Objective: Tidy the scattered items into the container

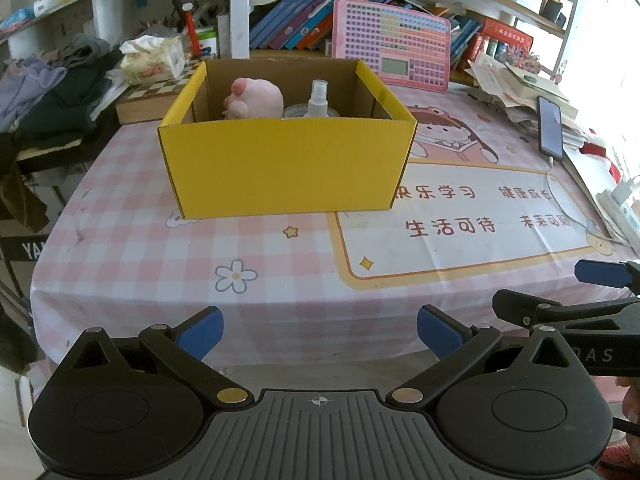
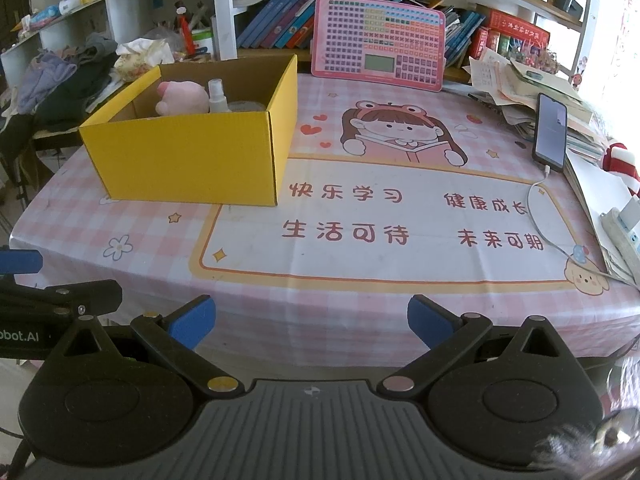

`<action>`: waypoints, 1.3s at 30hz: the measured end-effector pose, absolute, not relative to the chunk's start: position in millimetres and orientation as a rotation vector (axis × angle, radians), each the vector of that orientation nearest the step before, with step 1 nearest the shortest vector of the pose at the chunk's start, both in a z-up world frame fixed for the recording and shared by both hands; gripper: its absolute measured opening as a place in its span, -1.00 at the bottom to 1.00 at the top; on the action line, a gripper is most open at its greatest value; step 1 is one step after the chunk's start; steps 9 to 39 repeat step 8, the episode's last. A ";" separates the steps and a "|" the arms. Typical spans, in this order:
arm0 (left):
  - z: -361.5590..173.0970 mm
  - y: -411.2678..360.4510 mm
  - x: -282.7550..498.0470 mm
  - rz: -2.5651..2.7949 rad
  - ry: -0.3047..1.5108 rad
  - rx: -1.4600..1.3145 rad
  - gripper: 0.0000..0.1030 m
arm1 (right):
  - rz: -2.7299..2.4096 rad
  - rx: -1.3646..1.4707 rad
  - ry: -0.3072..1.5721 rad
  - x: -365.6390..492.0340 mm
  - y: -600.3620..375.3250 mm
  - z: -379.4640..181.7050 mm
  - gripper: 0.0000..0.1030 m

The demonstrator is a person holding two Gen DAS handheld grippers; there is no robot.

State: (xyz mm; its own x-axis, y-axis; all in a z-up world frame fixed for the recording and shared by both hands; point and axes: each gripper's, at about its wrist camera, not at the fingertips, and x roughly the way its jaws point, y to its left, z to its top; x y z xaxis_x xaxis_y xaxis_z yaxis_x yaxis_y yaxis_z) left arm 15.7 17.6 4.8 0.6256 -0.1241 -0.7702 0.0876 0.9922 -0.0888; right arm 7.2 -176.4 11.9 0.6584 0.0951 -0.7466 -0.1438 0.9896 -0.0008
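The yellow box (image 1: 286, 168) sits on the counter (image 1: 280, 280), holding a pink plush toy (image 1: 256, 98) and spray bottle (image 1: 319, 100); left gripper (image 1: 320, 330) and right gripper (image 2: 311, 320) hover at the near edge, jaws wide apart, empty

Yellow box (image 1: 288, 164) holds pink plush (image 1: 256, 98), spray bottle (image 1: 318, 100).
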 end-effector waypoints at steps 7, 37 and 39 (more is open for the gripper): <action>3.5 19.1 16.9 -0.136 0.889 -0.051 1.00 | 0.135 -0.064 0.847 9.6 -175.5 11.4 1.00; 3.4 19.1 16.7 -0.138 0.888 -0.052 1.00 | 0.135 -0.065 0.849 9.9 -175.0 11.1 1.00; 3.4 19.1 16.7 -0.138 0.888 -0.052 1.00 | 0.135 -0.065 0.849 9.9 -175.0 11.1 1.00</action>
